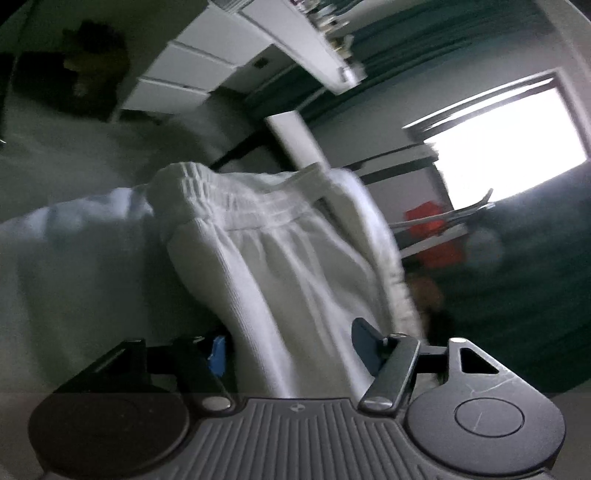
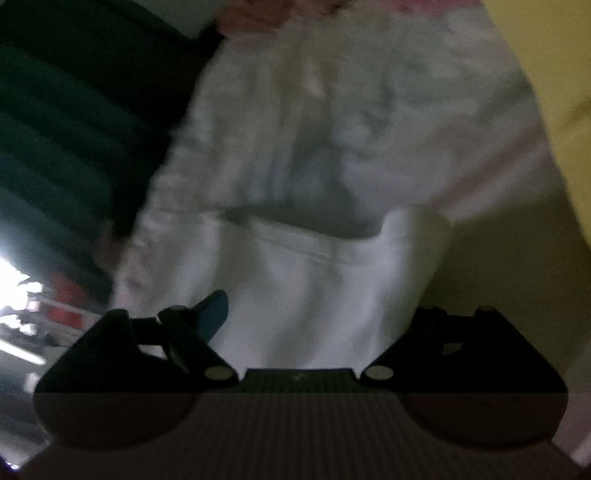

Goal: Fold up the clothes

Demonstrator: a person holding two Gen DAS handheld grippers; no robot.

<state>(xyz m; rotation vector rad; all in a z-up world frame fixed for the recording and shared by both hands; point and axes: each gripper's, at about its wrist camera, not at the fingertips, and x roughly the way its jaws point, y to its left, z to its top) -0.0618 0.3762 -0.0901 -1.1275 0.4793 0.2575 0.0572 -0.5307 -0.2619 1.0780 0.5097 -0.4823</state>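
A white ribbed garment with an elastic gathered waistband [image 1: 258,206] hangs lifted in the air in the left wrist view. My left gripper [image 1: 291,347] is shut on its fabric, which runs down between the two fingers. The same white garment [image 2: 314,288] fills the right wrist view, blurred. My right gripper [image 2: 317,332] is shut on the cloth; its right finger is hidden behind the fabric and only the blue-padded left finger [image 2: 212,308] shows.
A white drawer unit [image 1: 184,70] and white shelf board [image 1: 295,33] stand behind the garment. A bright window [image 1: 509,136] and dark green curtain [image 1: 424,48] are at right, with a red object [image 1: 432,236] below. A yellow surface [image 2: 546,74] lies at right.
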